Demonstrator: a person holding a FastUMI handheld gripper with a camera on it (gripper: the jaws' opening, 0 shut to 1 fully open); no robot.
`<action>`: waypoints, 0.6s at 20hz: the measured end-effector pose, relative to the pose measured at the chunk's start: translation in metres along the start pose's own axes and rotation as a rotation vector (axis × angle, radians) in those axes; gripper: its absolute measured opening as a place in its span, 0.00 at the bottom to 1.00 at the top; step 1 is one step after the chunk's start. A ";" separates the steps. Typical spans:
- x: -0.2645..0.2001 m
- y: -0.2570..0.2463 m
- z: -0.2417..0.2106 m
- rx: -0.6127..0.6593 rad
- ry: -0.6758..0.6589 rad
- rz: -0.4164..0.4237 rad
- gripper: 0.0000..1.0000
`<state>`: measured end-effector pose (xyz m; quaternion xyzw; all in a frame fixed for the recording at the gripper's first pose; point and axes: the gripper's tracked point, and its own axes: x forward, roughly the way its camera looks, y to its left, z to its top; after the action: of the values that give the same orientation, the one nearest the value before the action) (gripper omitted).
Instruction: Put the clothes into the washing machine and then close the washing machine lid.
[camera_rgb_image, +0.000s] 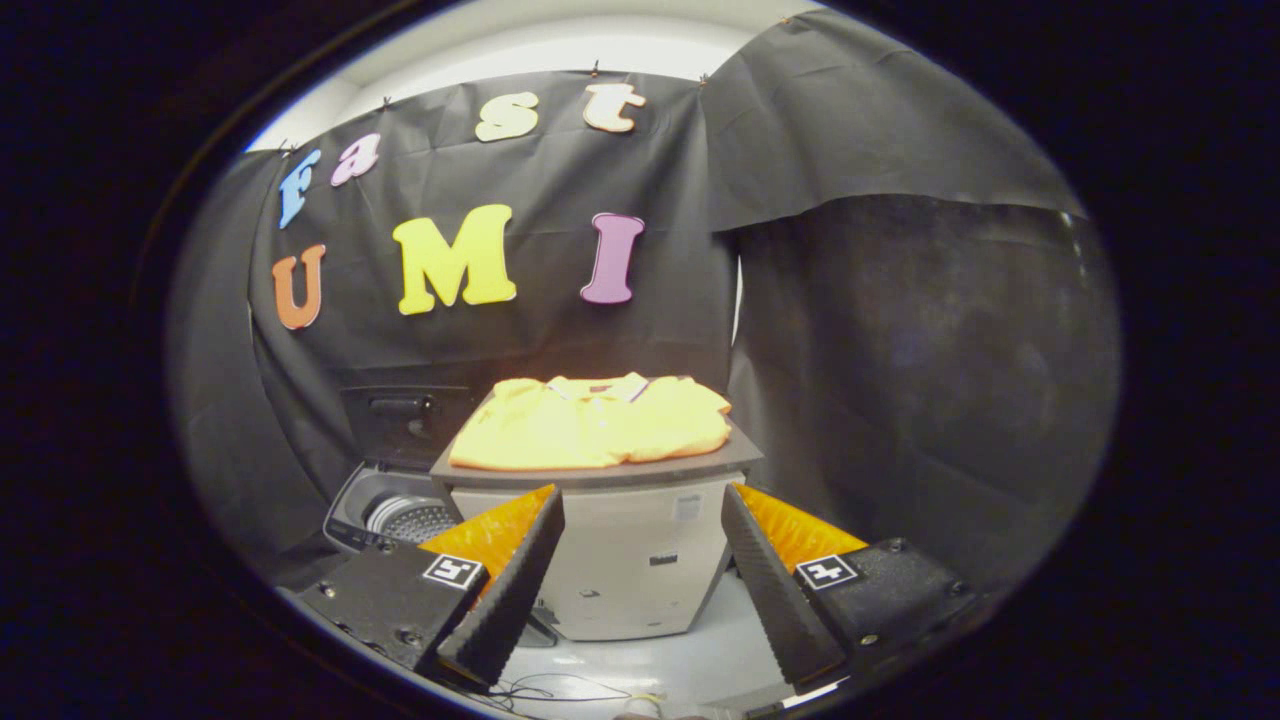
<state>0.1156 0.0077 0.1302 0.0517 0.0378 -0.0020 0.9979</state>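
Note:
A folded yellow shirt (592, 423) lies flat on the dark top of a pale box-like stand (640, 560), straight ahead of my fingers and above them. To the stand's left and lower down sits the washing machine (392, 515), its lid (400, 420) raised against the back wall and its ribbed drum showing inside. My gripper (640, 505) is open, fingers wide apart, with nothing between them. It is short of the stand and touches neither the shirt nor the machine.
Black cloth walls close in behind the stand and along the right side. A pale floor (660, 665) runs under my fingers, with thin dark cables (560, 688) lying on it near me.

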 end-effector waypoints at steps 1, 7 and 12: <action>0.011 0.002 0.007 0.001 0.011 0.009 0.99; 0.088 0.015 0.049 -0.008 0.074 0.062 0.99; 0.155 0.032 0.068 -0.033 0.137 0.100 0.99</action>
<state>0.2754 0.0320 0.1894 0.0371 0.1035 0.0522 0.9926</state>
